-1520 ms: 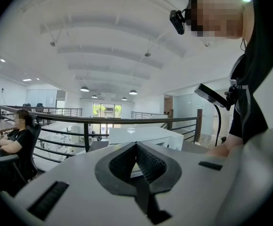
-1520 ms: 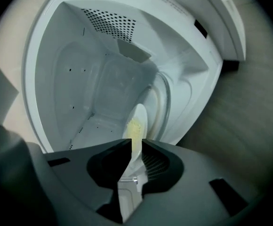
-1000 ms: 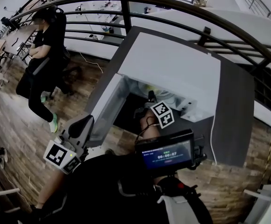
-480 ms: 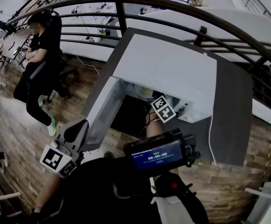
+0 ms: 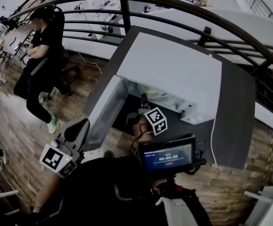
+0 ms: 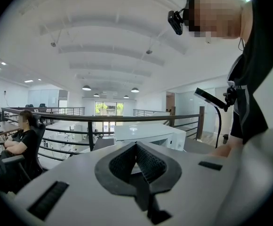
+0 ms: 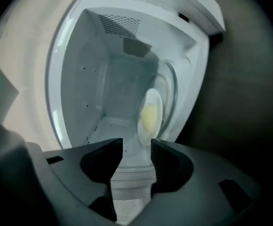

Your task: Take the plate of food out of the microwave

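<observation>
My right gripper [image 7: 136, 147] sits at the mouth of the open microwave [image 5: 174, 69], pointing into its white cavity, with its marker cube just outside the opening in the head view. Its jaws have just been opening and now stand spread. Nothing is pinched between them, and the pads touch nothing. The plate [image 7: 150, 112] is inside the microwave, on the round glass tray toward the right side of the cavity as my right gripper view shows it, with a pale yellow lump of food [image 7: 148, 118] on it. Its near rim shows just beyond the gap between my jaw tips; that view is rolled, so the plate looks tipped on edge. From the head view the plate [image 5: 159, 96] peeks out under the microwave's top edge, just past my right gripper [image 5: 143, 102]. The microwave door [image 5: 103, 112] hangs open to the left, and the whole oven stands on a dark table [image 5: 235, 107] beside a curved railing [image 5: 174, 6]. My left gripper [image 5: 78, 127] is low at the left, well apart from the oven, just beside the outer edge of the door. Its jaws are pressed together with nothing in them, the tips meeting in a point in the left gripper view [image 6: 136, 147]. A person in black [image 5: 42, 46] stands off to the left, beyond the table.
</observation>
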